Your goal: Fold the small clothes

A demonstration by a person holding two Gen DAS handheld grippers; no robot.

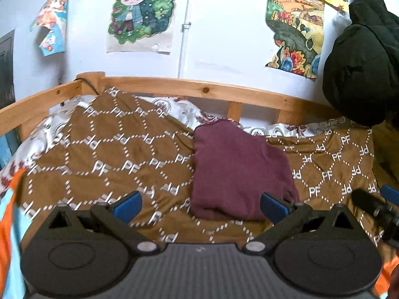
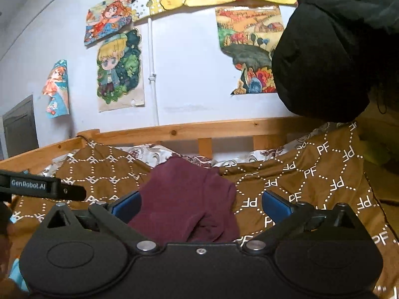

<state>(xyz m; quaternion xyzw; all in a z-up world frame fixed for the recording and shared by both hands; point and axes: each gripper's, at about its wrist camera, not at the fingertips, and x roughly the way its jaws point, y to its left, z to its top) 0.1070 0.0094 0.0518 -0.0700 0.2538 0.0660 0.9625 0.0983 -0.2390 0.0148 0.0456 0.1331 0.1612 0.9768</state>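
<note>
Maroon garment lies folded into a rough block on the brown quilt of the bed, toward the far rail and nearer the bed's right half. It looks like soft, light knit: it should drape and sag rather than hold shape, and grip well without slipping. Judged from the fold, the best hold is at the two near corners of the block, pinching all layers together so the stack does not slide apart.

Left hand-held gripper stands wide, nothing between its blue fingers; the garment's near edge sits just beyond the right-side finger. Right hand-held gripper is wide too and empty, with the garment showing in the gap but untouched.

The left view shows the block's outline whole, its left edge straight and its near edge rolled, plus a strip of orange and light-blue cloth at the bed's near left. The right view shows a loose, rumpled flap at the garment's near right that the left view hides, and the other gripper's body off to the left. A black coat hangs over the bed's right end in both.
</note>
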